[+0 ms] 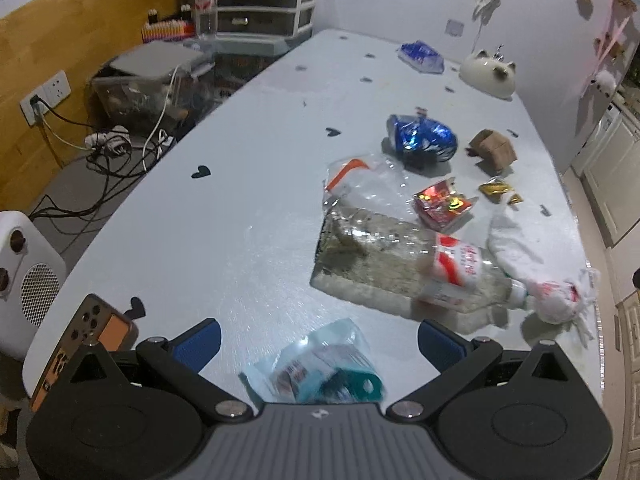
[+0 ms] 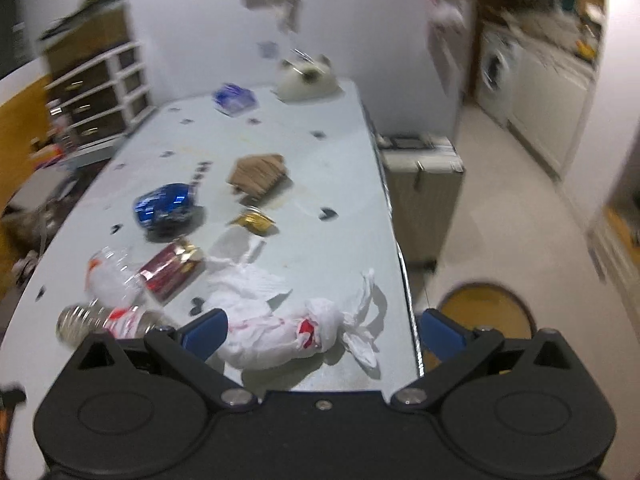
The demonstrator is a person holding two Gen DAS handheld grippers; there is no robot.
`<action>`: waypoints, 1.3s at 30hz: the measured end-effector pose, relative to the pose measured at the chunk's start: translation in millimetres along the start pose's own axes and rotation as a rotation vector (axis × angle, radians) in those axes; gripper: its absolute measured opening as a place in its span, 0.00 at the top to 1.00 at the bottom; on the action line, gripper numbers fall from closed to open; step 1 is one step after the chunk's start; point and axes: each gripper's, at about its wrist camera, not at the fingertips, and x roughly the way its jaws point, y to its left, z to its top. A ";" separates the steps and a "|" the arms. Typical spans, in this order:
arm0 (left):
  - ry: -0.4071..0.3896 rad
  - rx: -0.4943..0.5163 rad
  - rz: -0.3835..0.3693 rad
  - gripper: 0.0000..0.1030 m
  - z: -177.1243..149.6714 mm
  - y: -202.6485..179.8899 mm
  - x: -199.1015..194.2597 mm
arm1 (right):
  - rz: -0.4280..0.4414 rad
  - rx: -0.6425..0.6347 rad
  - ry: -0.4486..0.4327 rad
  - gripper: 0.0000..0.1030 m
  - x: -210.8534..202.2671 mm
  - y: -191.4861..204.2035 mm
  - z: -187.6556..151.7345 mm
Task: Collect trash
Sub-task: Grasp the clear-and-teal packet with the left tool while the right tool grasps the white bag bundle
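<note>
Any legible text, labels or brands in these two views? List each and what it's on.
None can be read outright.
Plastic bottle lying on the table: red-and-white label with red characters, too blurred to read.
Upright bottle by the drawers: red label, too small.
Teal packet between the left gripper fingers: print blurred.
Red foil wrapper: print illegible.
Right wrist view: motion-blurred, nothing readable.

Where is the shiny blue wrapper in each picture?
Left wrist view: the crumpled blue wrapper lies right of centre, just left of the brown cardboard piece.
Right wrist view: the wrapper lies left of centre, below and left of the cardboard piece.
Shared landmark: the white cat-shaped ceramic at the table's far end.
</note>
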 end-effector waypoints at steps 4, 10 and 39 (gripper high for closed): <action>0.030 0.016 0.025 0.00 5.5 5.5 26.2 | -0.001 0.176 0.115 0.00 41.8 2.1 4.9; 0.068 -0.001 0.029 0.00 8.6 21.3 56.4 | -0.021 0.357 0.229 0.00 93.4 14.7 -2.3; 0.208 0.223 -0.311 0.06 -9.1 14.3 44.4 | 0.059 -0.150 0.173 0.21 70.7 -2.0 -29.7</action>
